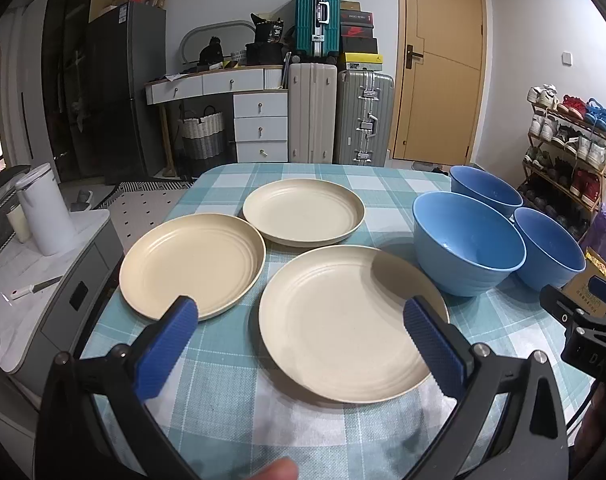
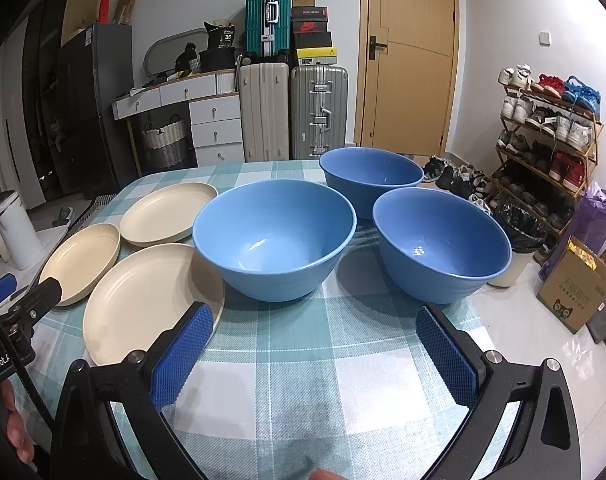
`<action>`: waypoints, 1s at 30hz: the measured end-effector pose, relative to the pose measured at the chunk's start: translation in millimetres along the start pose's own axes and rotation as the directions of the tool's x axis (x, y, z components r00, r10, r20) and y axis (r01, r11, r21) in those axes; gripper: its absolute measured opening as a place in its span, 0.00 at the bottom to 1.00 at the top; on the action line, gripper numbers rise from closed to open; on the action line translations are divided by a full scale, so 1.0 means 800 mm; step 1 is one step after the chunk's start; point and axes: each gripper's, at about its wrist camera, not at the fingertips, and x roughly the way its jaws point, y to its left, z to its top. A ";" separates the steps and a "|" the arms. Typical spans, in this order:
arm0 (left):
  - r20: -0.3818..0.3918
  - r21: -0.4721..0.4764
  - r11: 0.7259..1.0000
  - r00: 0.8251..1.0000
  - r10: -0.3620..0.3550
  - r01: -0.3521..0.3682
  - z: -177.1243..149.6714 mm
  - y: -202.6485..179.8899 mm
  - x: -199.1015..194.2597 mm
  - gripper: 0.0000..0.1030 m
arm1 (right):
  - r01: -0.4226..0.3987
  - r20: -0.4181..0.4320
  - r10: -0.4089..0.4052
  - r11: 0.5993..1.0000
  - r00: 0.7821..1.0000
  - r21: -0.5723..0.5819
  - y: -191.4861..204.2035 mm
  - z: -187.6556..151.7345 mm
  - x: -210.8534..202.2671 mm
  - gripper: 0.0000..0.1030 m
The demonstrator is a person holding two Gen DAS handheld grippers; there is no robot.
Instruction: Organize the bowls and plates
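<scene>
Three cream plates lie flat and apart on the checked tablecloth: a near plate (image 1: 343,320), a left plate (image 1: 193,264) and a far plate (image 1: 303,212). To their right stand three blue bowls, upright: a big near bowl (image 1: 467,242), a right bowl (image 1: 549,250) and a far bowl (image 1: 485,190). My left gripper (image 1: 299,316) is open above the near plate's left part, holding nothing. My right gripper (image 2: 315,320) is open in front of the near bowl (image 2: 275,236) and the right bowl (image 2: 441,240), holding nothing. The far bowl (image 2: 369,176) sits behind them.
The table (image 2: 303,380) has bare cloth in front of the bowls. A white cabinet with a white kettle (image 1: 47,212) stands left of the table. Suitcases (image 1: 339,116), a drawer unit, a shoe rack (image 2: 543,132) and a cardboard box (image 2: 575,292) stand beyond.
</scene>
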 end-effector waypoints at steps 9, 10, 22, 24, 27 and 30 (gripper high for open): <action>-0.002 0.005 1.000 1.000 -0.007 0.007 -0.001 -0.001 0.000 1.00 | 0.006 -0.005 -0.006 1.000 1.000 0.002 0.001 0.001 0.001 1.00; -0.003 0.006 1.000 1.000 -0.007 0.007 -0.001 -0.001 0.001 1.00 | 0.006 -0.006 -0.006 1.000 1.000 0.005 0.001 0.001 0.001 1.00; -0.005 0.012 1.000 1.000 -0.010 0.010 -0.002 -0.004 0.002 1.00 | 0.003 -0.017 -0.003 1.000 1.000 0.029 -0.004 0.001 0.002 1.00; -0.005 0.014 1.000 1.000 -0.011 0.011 -0.003 -0.005 0.004 1.00 | -0.003 -0.016 0.004 1.000 1.000 0.029 -0.004 0.001 0.002 1.00; -0.009 0.013 1.000 1.000 -0.011 0.011 -0.003 -0.005 0.005 1.00 | 0.001 -0.013 -0.001 1.000 1.000 0.025 -0.002 0.001 0.002 1.00; -0.010 0.014 1.000 1.000 -0.010 0.010 -0.002 -0.006 0.005 1.00 | 0.007 -0.017 -0.007 1.000 1.000 0.024 -0.002 0.001 0.004 1.00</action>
